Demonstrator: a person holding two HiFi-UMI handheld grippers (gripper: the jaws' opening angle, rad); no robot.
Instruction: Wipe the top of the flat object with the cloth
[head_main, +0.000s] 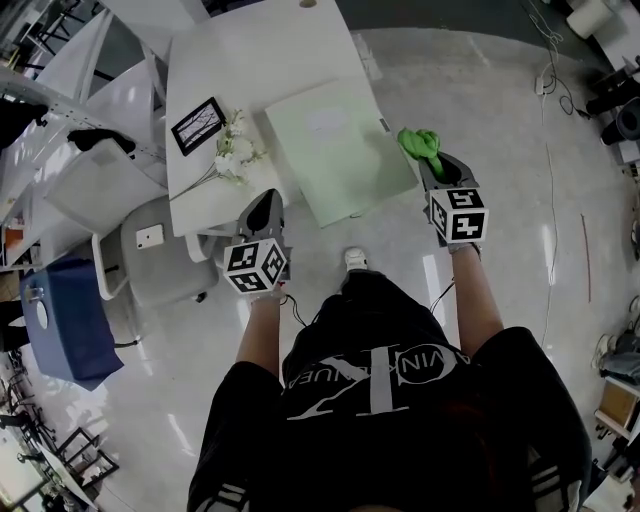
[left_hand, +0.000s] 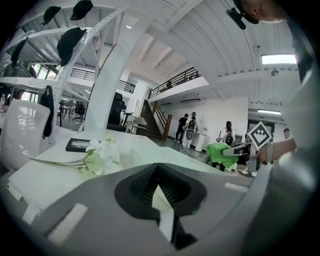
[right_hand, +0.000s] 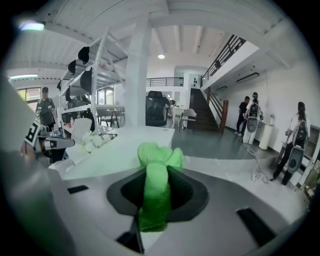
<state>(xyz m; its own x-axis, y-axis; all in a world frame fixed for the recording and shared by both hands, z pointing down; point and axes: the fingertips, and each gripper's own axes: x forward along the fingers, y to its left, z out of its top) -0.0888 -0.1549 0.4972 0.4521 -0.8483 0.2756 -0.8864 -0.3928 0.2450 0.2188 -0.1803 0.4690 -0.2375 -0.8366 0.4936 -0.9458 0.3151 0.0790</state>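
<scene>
A pale green flat board (head_main: 335, 150) lies on the white table (head_main: 260, 60), its near right corner reaching past the table edge. My right gripper (head_main: 432, 165) hovers just off the board's right edge, shut on a bright green cloth (head_main: 422, 143) that bunches out beyond the jaws. In the right gripper view the cloth (right_hand: 156, 165) runs down between the closed jaws of that gripper (right_hand: 155, 192). My left gripper (head_main: 265, 207) is at the table's front edge, left of the board, jaws shut with nothing in them. From the left gripper (left_hand: 159, 187) the cloth (left_hand: 220, 152) shows at the right.
A black picture frame (head_main: 197, 125) and white flowers (head_main: 235, 152) lie on the table left of the board. A grey chair (head_main: 150, 245) and a blue bin (head_main: 65, 320) stand at the left. Cables (head_main: 560, 90) trail on the floor at the right. People stand far off.
</scene>
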